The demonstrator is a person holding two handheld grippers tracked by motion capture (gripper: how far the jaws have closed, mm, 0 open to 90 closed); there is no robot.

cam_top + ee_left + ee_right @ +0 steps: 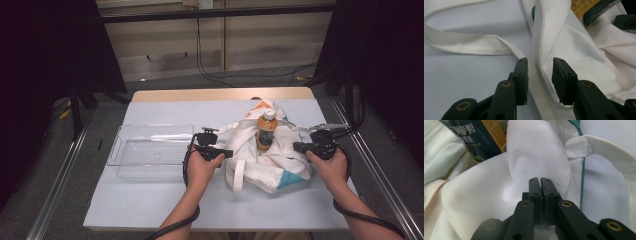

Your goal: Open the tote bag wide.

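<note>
A white tote bag (260,165) with teal and orange print lies crumpled on the table's right half. An orange-capped drink bottle (266,131) stands in its mouth. My left gripper (227,153) is at the bag's left edge; in the left gripper view its jaws (540,61) stand apart with the bag's folded rim (539,37) between them, pads clear of the cloth. My right gripper (296,147) is at the bag's right side. In the right gripper view it (540,179) is pinched shut on a puckered fold of the bag (534,152), below the bottle's dark label (481,137).
A clear plastic tray (150,150) sits left of my left hand on the grey table (165,205). A loose bag strap (469,43) runs across the table by the left gripper. Another strap (614,152) lies to the right of the right gripper.
</note>
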